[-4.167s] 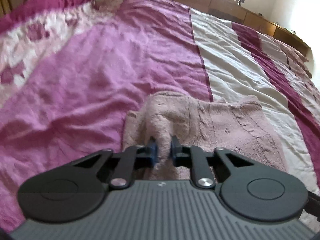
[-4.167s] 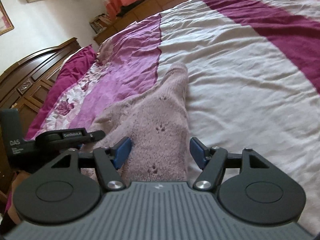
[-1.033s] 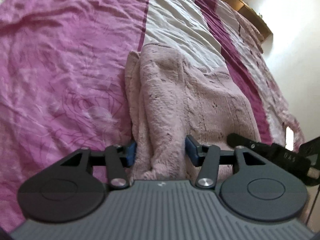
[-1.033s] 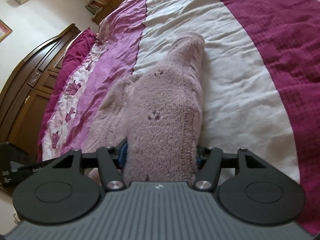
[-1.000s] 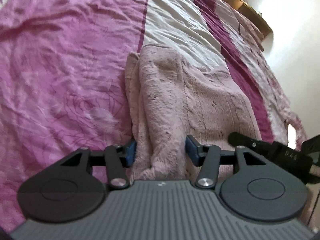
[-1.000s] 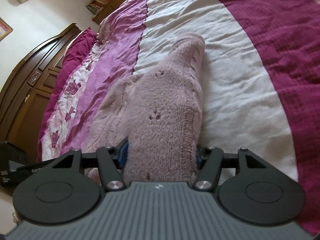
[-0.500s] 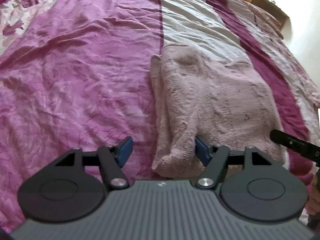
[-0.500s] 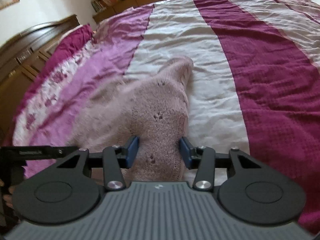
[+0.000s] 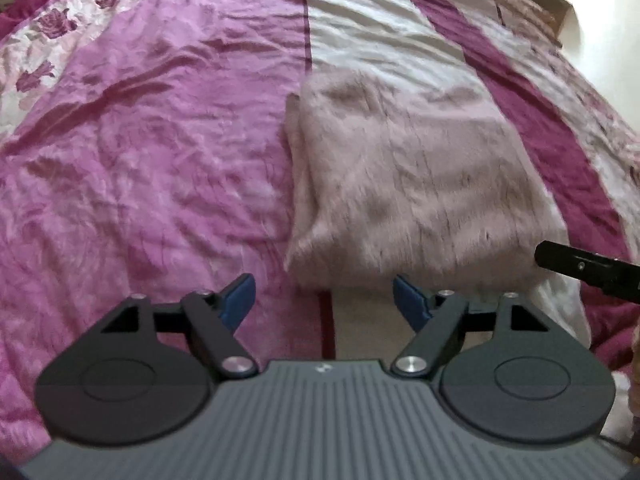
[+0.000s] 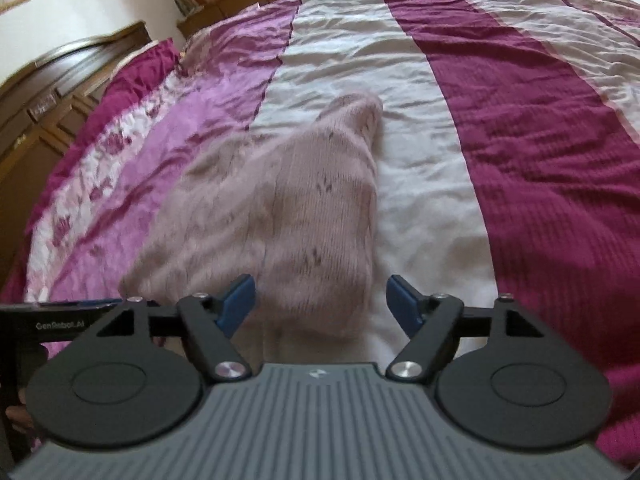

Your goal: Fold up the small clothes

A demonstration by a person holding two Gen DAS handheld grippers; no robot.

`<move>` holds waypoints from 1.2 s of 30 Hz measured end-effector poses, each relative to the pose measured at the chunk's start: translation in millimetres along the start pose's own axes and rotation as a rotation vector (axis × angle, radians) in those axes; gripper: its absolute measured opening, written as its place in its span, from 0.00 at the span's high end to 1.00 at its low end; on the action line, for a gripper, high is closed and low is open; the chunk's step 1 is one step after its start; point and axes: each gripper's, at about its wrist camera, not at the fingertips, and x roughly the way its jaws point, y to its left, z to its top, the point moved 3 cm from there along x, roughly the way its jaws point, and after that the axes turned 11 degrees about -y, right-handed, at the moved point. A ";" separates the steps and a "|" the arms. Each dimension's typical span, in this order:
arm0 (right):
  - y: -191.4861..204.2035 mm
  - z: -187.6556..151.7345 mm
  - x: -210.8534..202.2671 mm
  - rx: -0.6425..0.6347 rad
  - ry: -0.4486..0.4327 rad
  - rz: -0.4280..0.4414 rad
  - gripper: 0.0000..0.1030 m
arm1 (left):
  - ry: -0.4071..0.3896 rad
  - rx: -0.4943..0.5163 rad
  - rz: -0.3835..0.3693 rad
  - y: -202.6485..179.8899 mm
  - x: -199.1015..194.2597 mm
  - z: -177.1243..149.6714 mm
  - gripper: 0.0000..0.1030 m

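Both grippers, left and right, are showing black linkage arms, silver screws, round black discs, ribbed grey bodies and blue fingers.

You can read only "GenRobot.AI", white on the black left gripper at your right-wrist view's left edge

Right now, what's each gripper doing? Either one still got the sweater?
Left gripper: jaws opening, nothing between them, clear of the pink sweater.
Right gripper: jaws opening, sweater edge between them, pads not pressing.
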 end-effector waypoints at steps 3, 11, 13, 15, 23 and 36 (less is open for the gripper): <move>2.8 -11.5 -2.2 -0.015 0.030 -0.022 0.18 | 0.033 0.024 0.038 -6.1 4.9 -13.3 0.25; 13.8 -37.2 3.1 -0.091 0.123 -0.073 0.16 | 0.076 0.085 0.092 -24.1 13.2 -34.8 0.25; 16.5 -42.4 6.0 -0.110 0.134 -0.084 0.15 | 0.076 0.072 0.105 -25.3 13.4 -36.0 0.25; 17.1 -45.2 9.2 -0.122 0.141 -0.099 0.15 | 0.077 0.060 0.115 -25.8 14.1 -36.1 0.25; 13.5 -47.2 16.2 -0.100 0.145 -0.114 0.08 | 0.083 0.053 0.136 -26.2 16.9 -37.4 0.24; 18.7 -51.5 22.7 -0.143 0.137 -0.117 0.02 | 0.076 0.055 0.142 -26.9 18.4 -38.4 0.24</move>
